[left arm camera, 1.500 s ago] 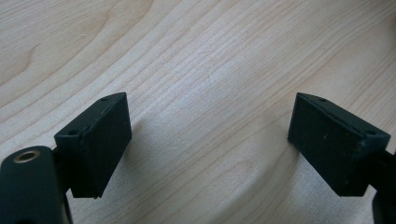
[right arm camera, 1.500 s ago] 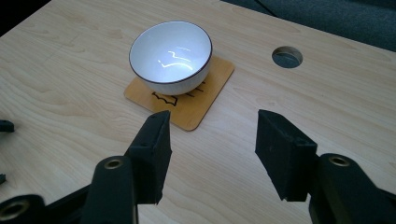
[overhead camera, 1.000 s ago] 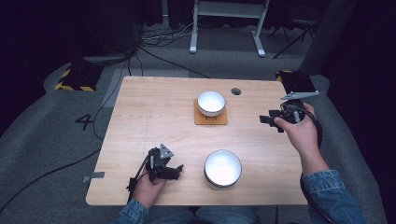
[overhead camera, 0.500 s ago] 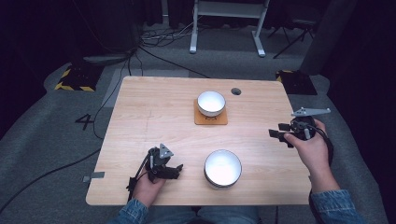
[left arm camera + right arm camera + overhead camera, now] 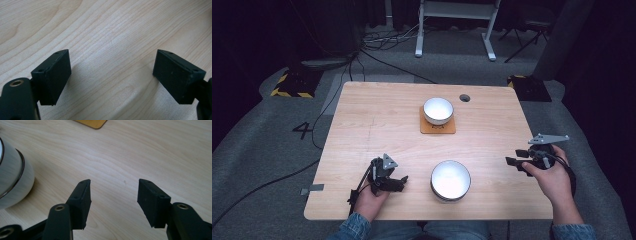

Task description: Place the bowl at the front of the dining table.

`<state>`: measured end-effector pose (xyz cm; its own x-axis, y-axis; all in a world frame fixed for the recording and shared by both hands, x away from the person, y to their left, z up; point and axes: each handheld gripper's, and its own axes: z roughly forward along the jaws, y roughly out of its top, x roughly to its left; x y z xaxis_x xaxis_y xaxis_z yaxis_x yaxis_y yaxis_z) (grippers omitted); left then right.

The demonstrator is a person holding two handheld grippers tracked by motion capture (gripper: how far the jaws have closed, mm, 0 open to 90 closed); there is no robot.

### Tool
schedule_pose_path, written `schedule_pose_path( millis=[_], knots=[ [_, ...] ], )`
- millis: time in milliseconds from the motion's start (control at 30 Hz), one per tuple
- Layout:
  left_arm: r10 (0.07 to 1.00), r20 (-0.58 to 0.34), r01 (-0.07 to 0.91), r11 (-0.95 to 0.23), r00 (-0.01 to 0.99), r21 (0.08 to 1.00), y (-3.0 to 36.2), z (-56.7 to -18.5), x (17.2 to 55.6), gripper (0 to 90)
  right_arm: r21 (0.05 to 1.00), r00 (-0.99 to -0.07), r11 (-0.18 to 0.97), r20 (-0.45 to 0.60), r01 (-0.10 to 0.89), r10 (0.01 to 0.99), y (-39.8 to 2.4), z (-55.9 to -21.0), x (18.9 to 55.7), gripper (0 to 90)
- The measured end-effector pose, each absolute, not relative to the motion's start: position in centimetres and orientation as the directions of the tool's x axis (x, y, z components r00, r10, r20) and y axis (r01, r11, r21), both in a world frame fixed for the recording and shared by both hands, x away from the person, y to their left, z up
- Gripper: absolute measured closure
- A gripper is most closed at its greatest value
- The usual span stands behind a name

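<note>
On the wooden surface (image 5: 377, 125), one white bowl (image 5: 438, 110) sits on a brown mat (image 5: 438, 127); another bowl (image 5: 451, 180) lies near the front, between the left tool (image 5: 398, 183) and right tool (image 5: 515, 163).

We see right gripper (image 5: 518, 163) shift from far right corner of table (image 5: 362, 125), level with bowl on coaster (image 5: 438, 110), down toward near side; now level with near bowl (image 5: 450, 180), off table's right edge, jaws apart, pointing toward that bowl
</note>
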<state>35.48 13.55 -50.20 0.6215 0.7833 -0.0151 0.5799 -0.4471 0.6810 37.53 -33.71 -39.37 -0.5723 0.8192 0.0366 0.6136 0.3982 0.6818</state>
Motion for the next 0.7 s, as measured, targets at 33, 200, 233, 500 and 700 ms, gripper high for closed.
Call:
schedule_pose_path(
  millis=[33,200,233,500,700],
  knots=[
    [0.779,-0.025,0.582,-0.446,0.626,0.680,13.5,-50.2,35.5,15.1,0.681,-0.569,0.394,0.042,0.618,0.821,-33.8,-39.7,37.3,45.0],
    [0.781,-0.020,0.581,-0.447,0.625,0.680,13.5,-50.2,35.5,15.1,0.674,-0.560,0.391,0.040,0.627,0.828,-34.0,-41.5,36.7,44.9],
    [0.780,-0.025,0.583,-0.446,0.626,0.680,13.5,-50.2,35.5,15.1,0.673,-0.557,0.391,0.037,0.628,0.830,-34.0,-41.9,36.5,44.9],
    [0.778,-0.025,0.582,-0.446,0.627,0.680,13.5,-50.2,35.5,15.1,0.716,-0.551,0.347,0.063,0.606,0.832,-34.2,-45.2,35.3,44.9],
    [0.780,-0.021,0.580,-0.447,0.625,0.681,13.5,-50.2,35.5,15.1,0.765,-0.538,0.272,0.113,0.584,0.836,-34.2,-47.2,34.3,44.9]
  ],
)
